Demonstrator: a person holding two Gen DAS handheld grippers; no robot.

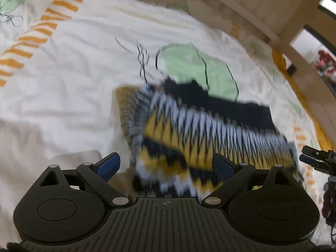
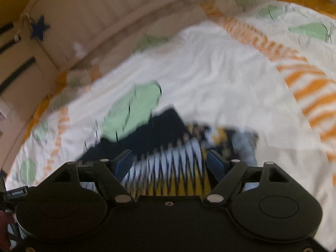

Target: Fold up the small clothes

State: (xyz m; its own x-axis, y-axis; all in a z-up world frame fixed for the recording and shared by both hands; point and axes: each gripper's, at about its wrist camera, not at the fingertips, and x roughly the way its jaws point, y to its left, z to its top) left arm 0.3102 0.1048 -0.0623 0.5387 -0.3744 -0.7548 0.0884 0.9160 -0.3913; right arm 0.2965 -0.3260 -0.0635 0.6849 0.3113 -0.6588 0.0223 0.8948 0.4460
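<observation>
the left gripper [image 1: 166,164] is standing with its blue-padded jaws spread wide, nothing pinched between them; the pads are clear of the cloth. just past them, a small patterned garment [image 1: 201,130] in yellow, black and pale blue zigzags is lying in a folded heap on the bedsheet [image 1: 73,79], its black part toward the far side. at the right edge of that view, the tip of the other tool is showing beside the garment.

the right gripper [image 2: 170,161] is also holding its jaws apart, and they are widening; the garment [image 2: 174,157] is showing between and beyond the blue pads, which are not pressing on it. both views are blurred.

farther out, the white bedsheet is spreading wrinkled, printed with green patches and orange stripes. beyond it, a pale wooden bed frame [image 2: 88,21] is curving along the edge, bearing a dark blue star [image 2: 39,27].
</observation>
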